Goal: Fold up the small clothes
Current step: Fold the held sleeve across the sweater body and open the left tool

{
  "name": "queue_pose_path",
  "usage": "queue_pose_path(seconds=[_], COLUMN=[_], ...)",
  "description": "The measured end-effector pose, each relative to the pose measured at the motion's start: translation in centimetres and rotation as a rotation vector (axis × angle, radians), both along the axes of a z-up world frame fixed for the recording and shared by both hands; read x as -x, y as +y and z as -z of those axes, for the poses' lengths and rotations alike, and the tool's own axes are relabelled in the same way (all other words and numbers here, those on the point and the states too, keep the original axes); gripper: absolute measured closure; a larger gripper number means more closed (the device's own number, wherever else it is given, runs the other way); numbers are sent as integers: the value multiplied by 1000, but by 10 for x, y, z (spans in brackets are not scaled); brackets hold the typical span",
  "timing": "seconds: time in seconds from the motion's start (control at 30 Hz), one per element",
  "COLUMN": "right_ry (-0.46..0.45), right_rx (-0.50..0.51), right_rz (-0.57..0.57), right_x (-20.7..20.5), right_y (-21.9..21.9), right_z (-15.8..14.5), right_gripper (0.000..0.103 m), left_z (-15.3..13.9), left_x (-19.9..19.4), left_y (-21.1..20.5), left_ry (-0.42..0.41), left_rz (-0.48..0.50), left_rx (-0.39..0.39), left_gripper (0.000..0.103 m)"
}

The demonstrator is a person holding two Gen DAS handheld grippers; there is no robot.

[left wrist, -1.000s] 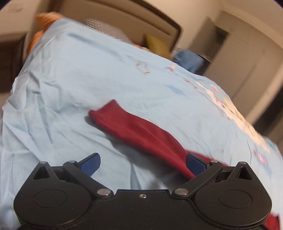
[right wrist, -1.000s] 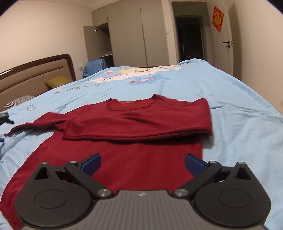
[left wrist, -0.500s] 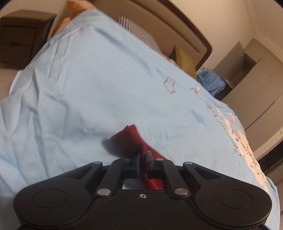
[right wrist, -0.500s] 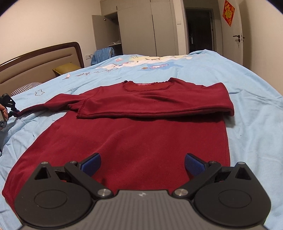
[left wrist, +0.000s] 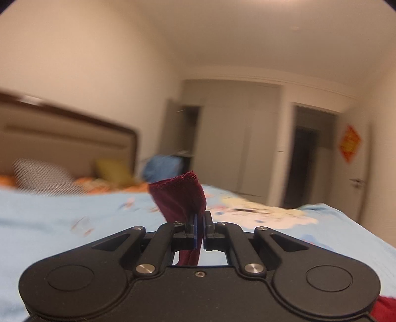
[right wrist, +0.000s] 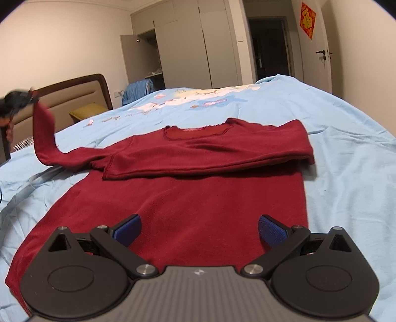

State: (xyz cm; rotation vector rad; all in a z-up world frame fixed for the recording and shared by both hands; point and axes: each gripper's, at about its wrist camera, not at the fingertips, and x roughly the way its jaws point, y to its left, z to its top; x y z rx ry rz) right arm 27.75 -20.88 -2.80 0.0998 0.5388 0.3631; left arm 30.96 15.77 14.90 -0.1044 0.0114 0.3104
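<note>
Sleeve fold | left gripper [left wrist: 200,231] clamps sleeve cuff [left wrist: 178,198], lifted at 9 o'clock | right gripper [right wrist: 200,229] spread, empty, over sweater [right wrist: 188,198] lying flat on bed [right wrist: 346,158] | next, likely: carry cuff toward 3 o'clock across chest.

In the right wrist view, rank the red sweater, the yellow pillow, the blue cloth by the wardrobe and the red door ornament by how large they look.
1. red sweater, by far the largest.
2. blue cloth and yellow pillow look about alike, so no ranking.
3. red door ornament, smallest, though it is farthest away.
</note>
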Motion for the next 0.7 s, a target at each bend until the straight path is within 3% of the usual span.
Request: queue_pose_path(seconds=[0.1,0.2,0.4,0.57,0.7], right_ry=[-12,-27,-40,-16,-4], right_rx=[-6,-3,22,10,-15], right_rz=[12,35,91,142,170], right_x=[2,6,17,25,28], right_y=[-8,-17,-42,-64,-76], right_z=[-2,-5,-4,2,7], right_gripper=[0,0,0,0,0], left_z=[-8,-3,46,111,144], left_x=[-15,-30,-52,-60,-59], left_y=[-65,-127,-237,-271,-266], left_ry=[8,39,149,314,408], left_rz=[137,266,516,642,682], left_rx=[-86,-103,-147,-157,-177], left_gripper=[100,100,100,100,93])
